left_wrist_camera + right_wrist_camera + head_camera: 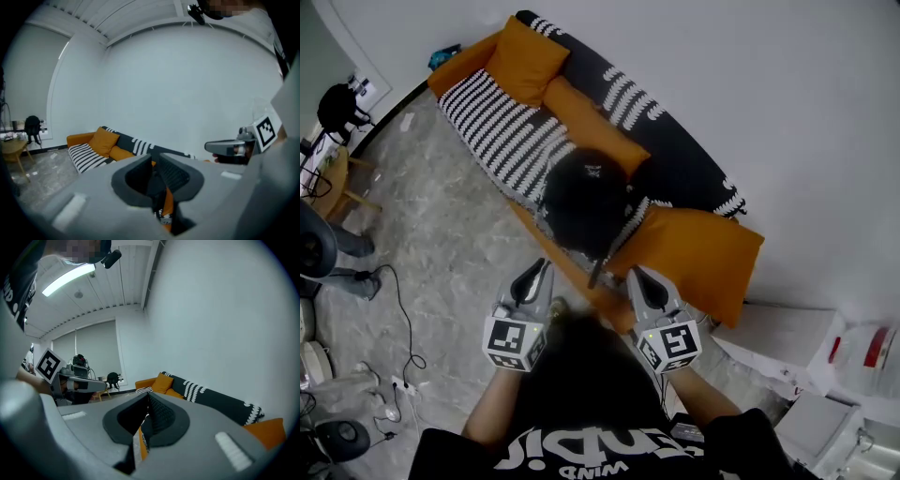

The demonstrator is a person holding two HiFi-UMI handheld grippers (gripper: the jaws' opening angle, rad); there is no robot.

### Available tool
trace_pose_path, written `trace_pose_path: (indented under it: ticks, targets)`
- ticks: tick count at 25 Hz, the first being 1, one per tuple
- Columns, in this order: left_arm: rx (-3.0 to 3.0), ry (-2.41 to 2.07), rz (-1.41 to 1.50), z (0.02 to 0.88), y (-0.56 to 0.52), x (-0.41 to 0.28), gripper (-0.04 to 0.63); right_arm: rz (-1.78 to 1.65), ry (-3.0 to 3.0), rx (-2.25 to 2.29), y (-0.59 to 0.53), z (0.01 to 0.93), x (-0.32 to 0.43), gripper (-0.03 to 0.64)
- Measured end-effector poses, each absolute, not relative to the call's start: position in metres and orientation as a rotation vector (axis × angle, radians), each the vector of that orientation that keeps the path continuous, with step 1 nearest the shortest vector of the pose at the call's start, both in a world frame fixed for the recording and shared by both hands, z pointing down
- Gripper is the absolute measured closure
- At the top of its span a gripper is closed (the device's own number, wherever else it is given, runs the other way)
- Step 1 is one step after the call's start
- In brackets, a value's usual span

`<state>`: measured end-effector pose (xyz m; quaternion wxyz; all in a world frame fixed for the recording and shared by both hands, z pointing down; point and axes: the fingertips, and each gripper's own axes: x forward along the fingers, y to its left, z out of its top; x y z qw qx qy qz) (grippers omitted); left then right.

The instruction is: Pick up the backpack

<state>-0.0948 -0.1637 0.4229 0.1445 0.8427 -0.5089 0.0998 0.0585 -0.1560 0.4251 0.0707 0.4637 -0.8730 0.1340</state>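
Observation:
A black backpack (586,202) sits on the seat of the sofa (694,169), between orange cushions. Both grippers are held side by side just short of it, pointing at it. My left gripper (546,266) is near the pack's lower left; in the left gripper view its jaws (154,161) stand a narrow crack apart with nothing gripped. My right gripper (630,273) is near the pack's lower right; in the right gripper view its tips (147,397) meet and hold nothing. Neither gripper touches the pack.
A striped throw (502,127) and orange cushions (703,253) lie on the sofa. A wooden stool (337,183) stands at the left. Cables and a power strip (394,389) lie on the stone floor. White boxes (787,337) stand at the right by the wall.

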Motion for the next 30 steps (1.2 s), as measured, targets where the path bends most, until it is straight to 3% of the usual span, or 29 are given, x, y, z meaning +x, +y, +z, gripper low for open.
trace_pose_path:
  ticks: [5,7,8,9,12,22,30]
  targets:
    - [2.442,-1.377,0.311,0.435,-0.189,-0.091,0.429,0.416,-2.601,1.43,-0.173,0.428,0.059,0.525]
    - [2.436,-1.384,0.31,0.439,-0.2,-0.09,0.333,0.444,-2.583,1.44,-0.181,0.436,0.059,0.4]
    - [2.434,-1.39,0.315,0.442,-0.205,-0.092,0.285,0.458,-2.574,1.445,-0.184,0.441,0.057,0.307]
    - [2.433,-1.392,0.325,0.445,-0.21,-0.094,0.248,0.47,-2.57,1.446,-0.186,0.445,0.055,0.27]
    - [2.428,-1.37,0.376,0.461,-0.222,-0.101,0.212,0.485,-2.555,1.42,-0.194,0.458,0.048,0.249]
    - [2.366,-1.242,0.539,0.551,-0.259,-0.104,0.212,0.559,-2.454,1.237,-0.246,0.546,0.043,0.247]
    - [2.346,-1.154,0.684,0.665,-0.297,-0.104,0.16,0.447,-2.312,1.117,-0.284,0.668,0.043,0.219]
